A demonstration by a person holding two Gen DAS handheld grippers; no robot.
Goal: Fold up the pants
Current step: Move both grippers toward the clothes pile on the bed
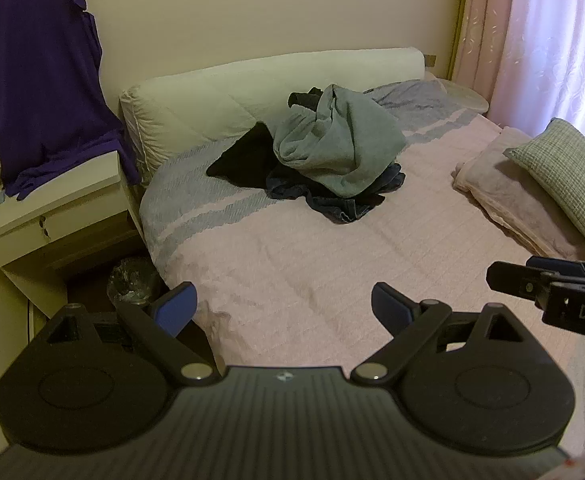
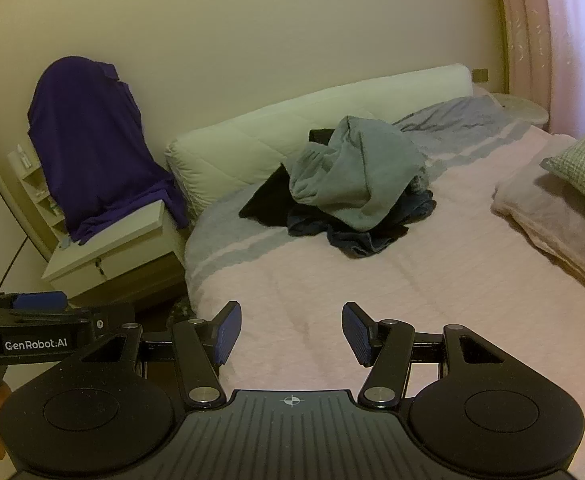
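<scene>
Left wrist view: pants [image 1: 336, 148] heaped, no clear axis; left gripper [image 1: 282, 308] and right gripper [image 2: 290, 330] jaws apart, empty.

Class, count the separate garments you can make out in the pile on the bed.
3: grey garment on top, black one to its left, dark denim one underneath. More may be hidden.

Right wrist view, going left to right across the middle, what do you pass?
Purple garment draped over furniture → white padded headboard → crumpled grey-green pants atop the dark clothes pile → green checked pillow.
</scene>
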